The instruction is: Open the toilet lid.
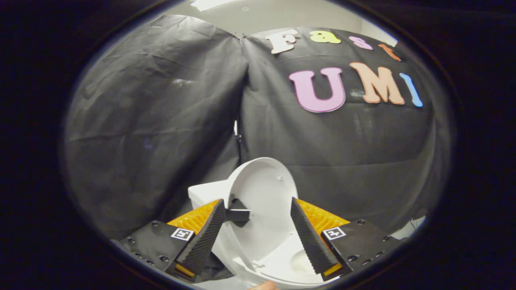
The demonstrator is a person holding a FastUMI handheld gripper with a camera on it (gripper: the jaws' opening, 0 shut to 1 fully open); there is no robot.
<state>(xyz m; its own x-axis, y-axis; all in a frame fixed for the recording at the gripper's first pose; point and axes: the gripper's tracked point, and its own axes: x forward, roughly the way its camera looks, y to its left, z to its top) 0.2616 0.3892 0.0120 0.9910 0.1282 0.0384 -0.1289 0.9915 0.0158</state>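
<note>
The hand-held gripper (258, 209) points at a small white toilet (278, 257) that stands against the booth's black cloth wall (153, 121). Its two fingers (205, 233) are spread wide apart, released, with nothing pressed between them. Each finger has a dark ribbed pad on its inner face and an orange ribbed block behind it, and each black finger mount carries a small square marker (182, 234).

The lid (264, 189) is already raised. It stands close to upright, leaning back toward the tank (207, 193), its pale inner face turned toward the camera. It shows in the gap between the two fingers and just beyond their tips. A small nub sits on the lid's inner face near its upper right part.

A short black tab (238, 212) sticks out from the lid's left edge, just beside the tip of the left finger; whether the finger touches it cannot be told. The right finger lies to the right of the lid, apart from it, over the toilet's rim.

Below the lid, the white seat and bowl (300, 264) lie open between the lower parts of the fingers. A fingertip (264, 286) of the person shows at the very bottom, just in front of the bowl.
</note>
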